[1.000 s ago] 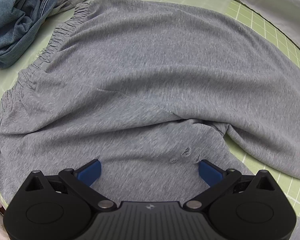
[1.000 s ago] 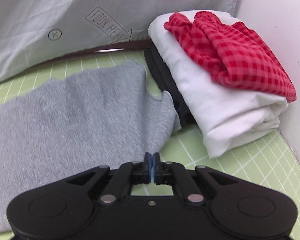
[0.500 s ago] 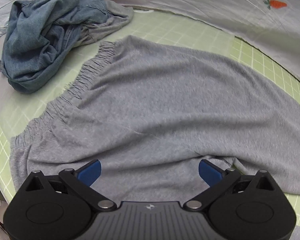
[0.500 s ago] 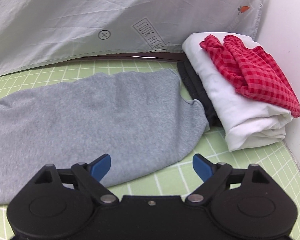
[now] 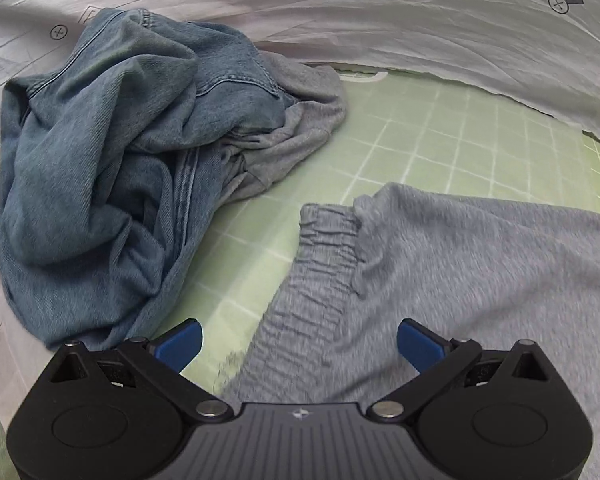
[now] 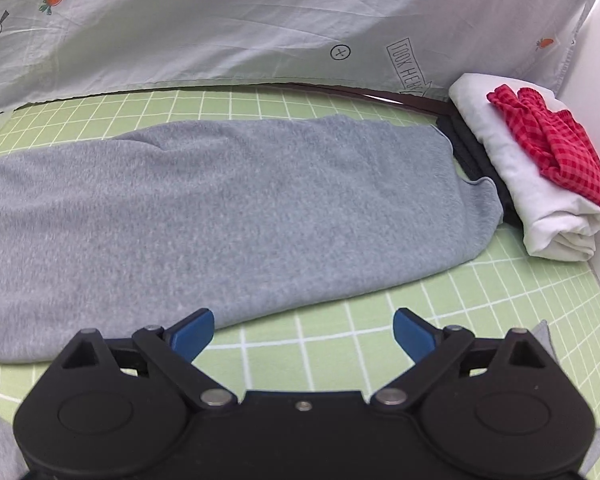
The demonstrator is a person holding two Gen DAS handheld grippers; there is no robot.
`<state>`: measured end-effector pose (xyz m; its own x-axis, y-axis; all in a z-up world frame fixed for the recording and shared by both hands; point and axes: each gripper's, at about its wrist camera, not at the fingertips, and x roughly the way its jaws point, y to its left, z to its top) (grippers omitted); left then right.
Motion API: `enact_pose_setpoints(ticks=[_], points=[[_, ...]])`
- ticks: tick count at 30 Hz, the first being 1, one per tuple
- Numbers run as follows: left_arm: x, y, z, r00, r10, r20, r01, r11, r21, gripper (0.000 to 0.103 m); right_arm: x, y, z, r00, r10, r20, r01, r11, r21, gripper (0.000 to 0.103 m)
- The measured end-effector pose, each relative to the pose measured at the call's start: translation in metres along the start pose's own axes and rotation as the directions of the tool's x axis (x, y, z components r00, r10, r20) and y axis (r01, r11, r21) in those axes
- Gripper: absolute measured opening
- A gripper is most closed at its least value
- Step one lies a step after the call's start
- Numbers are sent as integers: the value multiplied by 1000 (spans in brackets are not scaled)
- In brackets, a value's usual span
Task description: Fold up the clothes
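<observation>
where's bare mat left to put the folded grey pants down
Bare mat lies in front of the grey pants, ahead of the open right claw. Another patch sits between the jeans pile, sheet and waistband. Crowded by the folded stack.

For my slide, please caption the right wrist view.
Open right gripper before grey sweatpants laid flat on the green mat.

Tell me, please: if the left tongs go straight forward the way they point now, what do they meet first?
Most likely the gathered waistband of the grey sweatpants, which lies directly between the open left tongs. The crumpled jeans sit off to the left, outside that line. Depth is uncertain.
</observation>
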<state>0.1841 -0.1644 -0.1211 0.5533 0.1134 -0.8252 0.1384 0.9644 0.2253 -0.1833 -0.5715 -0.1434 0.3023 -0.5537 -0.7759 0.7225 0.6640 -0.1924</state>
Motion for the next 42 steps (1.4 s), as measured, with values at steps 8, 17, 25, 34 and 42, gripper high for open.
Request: enact_pose_setpoints(ticks=[8, 17, 25, 34, 42], points=[[39, 10, 22, 992, 93, 83, -101, 990, 100, 103, -7, 45, 8, 999, -44, -24, 46, 996, 80, 97], [48, 31, 30, 987, 120, 107, -132, 984, 118, 102, -23, 56, 3, 999, -52, -17, 53, 996, 72, 97], [-15, 31, 11, 989, 9, 145, -27, 993, 119, 102, -44, 15, -14, 1000, 7, 25, -11, 990, 144, 100], [-103, 15, -80, 992, -91, 91, 87, 995, 51, 102, -57, -67, -65, 997, 69, 24, -72, 972, 225, 102], [-147, -26, -174, 984, -178, -17, 178, 983, 37, 102, -48, -163, -120, 998, 60, -10, -53, 944, 325, 102]])
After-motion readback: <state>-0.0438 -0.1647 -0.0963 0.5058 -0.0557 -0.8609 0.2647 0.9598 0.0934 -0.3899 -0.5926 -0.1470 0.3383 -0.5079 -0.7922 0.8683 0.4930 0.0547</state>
